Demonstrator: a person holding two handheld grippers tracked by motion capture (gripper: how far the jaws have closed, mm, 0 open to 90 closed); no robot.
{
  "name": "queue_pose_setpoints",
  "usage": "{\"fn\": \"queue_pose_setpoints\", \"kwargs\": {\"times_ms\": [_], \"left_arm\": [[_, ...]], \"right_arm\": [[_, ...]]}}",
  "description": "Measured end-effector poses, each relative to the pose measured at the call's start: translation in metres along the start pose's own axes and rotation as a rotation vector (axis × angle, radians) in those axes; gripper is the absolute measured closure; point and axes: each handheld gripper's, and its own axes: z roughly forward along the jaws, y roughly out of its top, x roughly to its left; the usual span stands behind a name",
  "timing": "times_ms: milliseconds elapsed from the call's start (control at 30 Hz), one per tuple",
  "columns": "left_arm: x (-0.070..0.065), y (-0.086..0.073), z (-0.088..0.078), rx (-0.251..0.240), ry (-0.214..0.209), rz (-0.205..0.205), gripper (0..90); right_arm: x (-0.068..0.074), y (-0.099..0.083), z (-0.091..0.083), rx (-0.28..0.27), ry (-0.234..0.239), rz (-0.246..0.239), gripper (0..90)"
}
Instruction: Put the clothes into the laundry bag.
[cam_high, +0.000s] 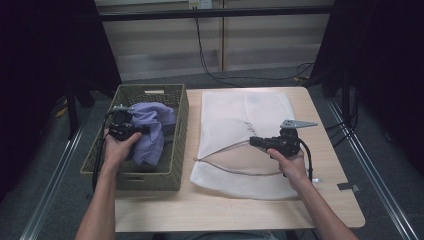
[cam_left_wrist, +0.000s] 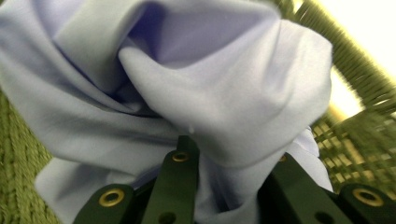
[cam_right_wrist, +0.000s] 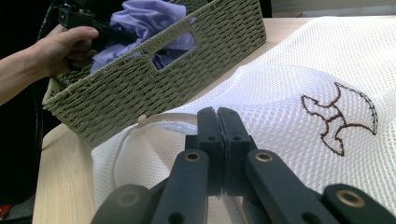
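Note:
A lavender cloth (cam_high: 159, 119) lies bunched in a green woven basket (cam_high: 178, 150) at the table's left. My left gripper (cam_high: 146, 131) reaches into the basket and is shut on a fold of the cloth (cam_left_wrist: 210, 84), which bulges over the jaws of the left gripper (cam_left_wrist: 229, 161). A white mesh laundry bag (cam_high: 240, 110) lies flat to the right of the basket. My right gripper (cam_high: 254, 142) is shut on the upper edge of the bag's mouth and holds it raised. In the right gripper view its jaws (cam_right_wrist: 217, 119) meet over the mesh bag (cam_right_wrist: 289, 79).
The basket (cam_right_wrist: 187, 79) stands right against the bag's left side. The wooden table (cam_high: 325, 200) has bare strips along its front and right edges. Cables run over the floor behind the table, and dark curtains hang on both sides.

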Motion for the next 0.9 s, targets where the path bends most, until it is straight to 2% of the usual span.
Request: {"fn": "queue_pose_setpoints", "kwargs": {"times_ms": [300,333,533,633,800,900], "left_arm": [[-0.002,0.003,-0.028,-0.163,-0.027,-0.017,81.7],[-0.002,0.002,-0.031,-0.181,-0.041,-0.027,81.7],[-0.004,0.0,-0.044,-0.253,-0.055,-0.003,81.7],[-0.004,-0.001,-0.049,-0.281,-0.061,-0.006,81.7],[-0.006,-0.004,-0.058,-0.34,-0.099,-0.016,81.6],[-0.003,-0.004,-0.062,-0.373,-0.114,-0.037,81.6]], "right_arm": [[-0.001,0.0,-0.003,-0.009,0.001,0.002,89.4],[-0.001,0.0,-0.003,-0.008,0.001,0.003,89.4],[0.0,-0.001,-0.002,-0.004,0.003,0.0,89.4],[0.0,0.0,-0.003,-0.006,-0.002,0.003,89.5],[0.0,0.0,-0.003,-0.01,0.001,0.0,89.5],[0.001,0.0,-0.003,-0.009,0.006,0.003,89.5]]}}
